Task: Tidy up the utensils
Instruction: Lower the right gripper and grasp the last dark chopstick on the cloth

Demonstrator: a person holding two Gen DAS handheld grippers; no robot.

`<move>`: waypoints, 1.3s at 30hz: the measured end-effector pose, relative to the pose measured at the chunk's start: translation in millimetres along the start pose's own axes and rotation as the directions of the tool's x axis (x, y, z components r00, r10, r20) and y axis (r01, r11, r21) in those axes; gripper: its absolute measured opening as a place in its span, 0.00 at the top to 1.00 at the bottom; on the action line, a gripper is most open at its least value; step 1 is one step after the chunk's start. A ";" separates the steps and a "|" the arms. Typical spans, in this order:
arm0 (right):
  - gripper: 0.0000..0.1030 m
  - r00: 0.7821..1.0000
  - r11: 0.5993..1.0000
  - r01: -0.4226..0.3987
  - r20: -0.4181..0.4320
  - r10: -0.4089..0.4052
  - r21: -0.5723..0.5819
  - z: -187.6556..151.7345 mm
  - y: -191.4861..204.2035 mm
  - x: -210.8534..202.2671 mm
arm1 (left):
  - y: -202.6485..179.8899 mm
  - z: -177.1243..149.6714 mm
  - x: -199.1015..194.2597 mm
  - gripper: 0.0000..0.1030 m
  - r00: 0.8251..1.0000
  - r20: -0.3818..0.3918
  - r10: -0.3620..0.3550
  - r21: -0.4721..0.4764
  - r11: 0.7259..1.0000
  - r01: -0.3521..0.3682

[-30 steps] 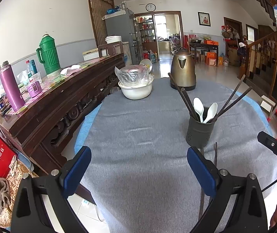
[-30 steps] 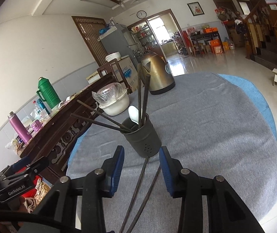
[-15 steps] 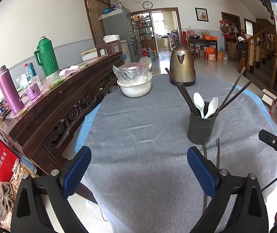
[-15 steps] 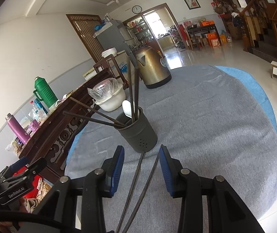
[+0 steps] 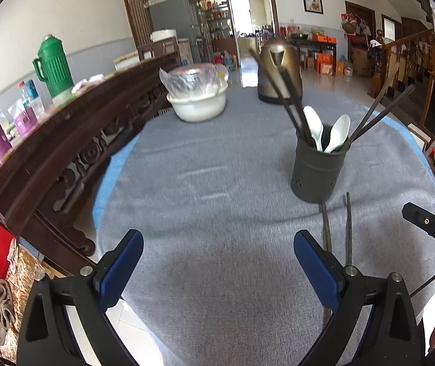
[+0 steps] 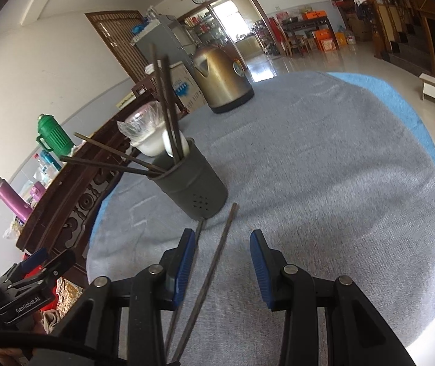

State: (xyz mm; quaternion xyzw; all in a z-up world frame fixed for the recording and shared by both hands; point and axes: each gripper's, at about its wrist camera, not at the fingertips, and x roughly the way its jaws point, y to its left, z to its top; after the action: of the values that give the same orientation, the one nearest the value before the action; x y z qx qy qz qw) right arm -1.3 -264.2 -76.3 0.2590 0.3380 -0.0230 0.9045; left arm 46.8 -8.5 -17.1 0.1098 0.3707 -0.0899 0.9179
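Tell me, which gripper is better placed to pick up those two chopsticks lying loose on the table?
Right. The right gripper is open directly over the loose chopsticks; the left gripper hovers beside them.

The two loose chopsticks (image 6: 214,262) run under the right tool's frame, near ends hidden.

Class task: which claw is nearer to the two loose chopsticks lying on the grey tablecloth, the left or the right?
Right. The right claw is open directly over the loose chopsticks, one running between its fingers. The left claw is open off to their left, over bare cloth.
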 end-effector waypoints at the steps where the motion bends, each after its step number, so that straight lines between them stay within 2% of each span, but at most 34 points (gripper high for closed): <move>1: 0.61 1.000 1.000 0.001 -0.006 -0.001 -0.001 0.4 -0.3 3.9 | -0.3 -1.2 6.6 0.04 1.000 -0.015 -0.006 -0.002 1.000 0.006; 5: 0.62 0.999 1.000 0.005 -0.042 -0.005 -0.005 9.3 -0.7 30.2 | -2.0 -5.5 24.5 0.04 0.998 -0.057 -0.024 -0.006 1.000 0.023; 10: 0.70 0.995 1.000 0.005 -0.099 -0.005 -0.002 23.5 1.8 69.7 | 2.1 -9.3 42.7 0.04 0.993 -0.100 -0.056 -0.023 0.998 0.054; 14: 0.72 0.991 1.000 0.011 -0.134 -0.012 -0.007 32.2 5.9 99.0 | 10.9 -10.2 50.8 0.04 0.991 -0.109 -0.081 -0.048 0.996 0.076; 20: 0.80 0.970 0.998 0.065 -0.237 -0.060 0.012 33.2 4.9 137.5 | 19.9 -6.8 60.8 0.04 0.982 -0.115 -0.148 -0.078 0.987 0.139; 21: 0.85 0.967 0.997 0.074 -0.244 -0.070 0.005 32.4 5.6 140.5 | 20.4 -5.4 61.5 0.04 0.981 -0.114 -0.159 -0.081 0.985 0.151; 22: 0.90 0.967 0.996 0.087 -0.241 -0.088 -0.015 32.0 7.9 141.5 | 20.5 -3.1 63.2 0.04 0.976 -0.114 -0.184 -0.087 0.981 0.174; 25: 0.90 0.965 0.994 0.098 -0.239 -0.109 -0.058 31.9 14.0 142.4 | 17.8 2.4 65.4 0.10 0.961 -0.117 -0.252 -0.105 0.965 0.241; 30: 0.90 0.979 0.997 0.072 -0.188 -0.077 -0.034 30.8 8.9 126.2 | 1.7 9.3 72.5 0.23 0.926 -0.149 -0.346 -0.110 0.937 0.332; 32: 0.90 0.985 0.998 0.052 -0.161 -0.055 -0.020 30.4 2.6 114.5 | -11.5 10.5 79.0 0.34 0.907 -0.179 -0.381 -0.095 0.924 0.370; 35: 0.90 0.990 0.999 0.040 -0.137 -0.036 0.024 30.4 -11.4 99.1 | -34.4 12.4 89.2 0.36 0.883 -0.219 -0.415 -0.087 0.910 0.406; 39: 0.90 0.993 0.996 0.022 -0.118 -0.011 0.086 30.1 -34.1 85.3 | -57.3 14.4 98.0 0.36 0.883 -0.216 -0.417 -0.106 0.909 0.403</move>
State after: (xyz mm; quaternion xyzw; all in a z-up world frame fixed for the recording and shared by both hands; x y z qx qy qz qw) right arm 75.1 -296.8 -125.7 0.2965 0.3914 -0.0300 0.8706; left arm 111.7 -75.5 -83.4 0.0121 0.4935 -0.2576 0.8306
